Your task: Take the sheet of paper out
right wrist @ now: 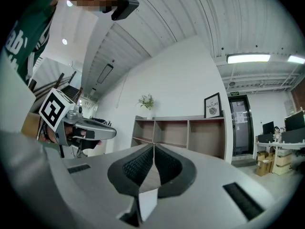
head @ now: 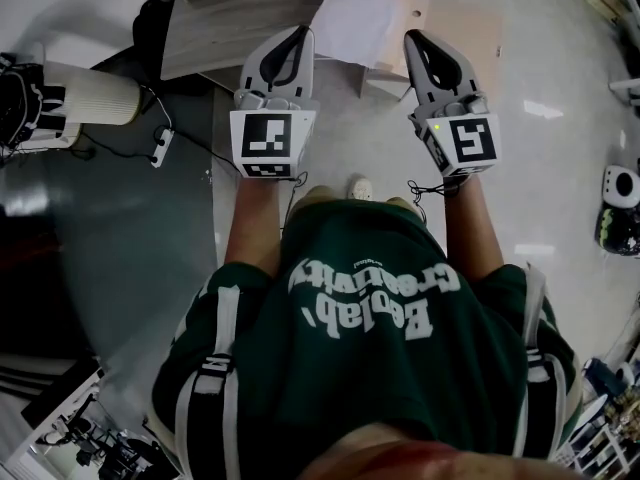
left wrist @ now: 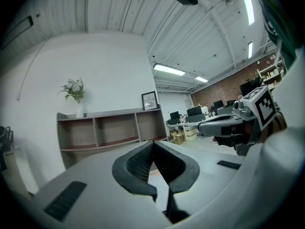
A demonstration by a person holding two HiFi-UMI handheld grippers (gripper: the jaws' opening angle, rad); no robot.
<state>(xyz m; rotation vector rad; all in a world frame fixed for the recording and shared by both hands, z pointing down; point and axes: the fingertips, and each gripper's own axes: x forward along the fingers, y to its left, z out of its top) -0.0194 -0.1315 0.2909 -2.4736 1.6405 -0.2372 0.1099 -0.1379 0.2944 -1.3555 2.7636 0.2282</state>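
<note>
In midair, left gripper (left wrist: 153, 142) fingers (left wrist: 136, 163) together, right gripper (right wrist: 153, 146) likewise, empty.

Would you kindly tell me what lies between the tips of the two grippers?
The white sheet of paper lies between the left gripper and the right gripper. The head view shows it there, level with their tips.

left claw (head: 298, 36) and right claw (head: 412, 40) point forward, a white sheet (head: 355, 18) lying between their tips.
</note>
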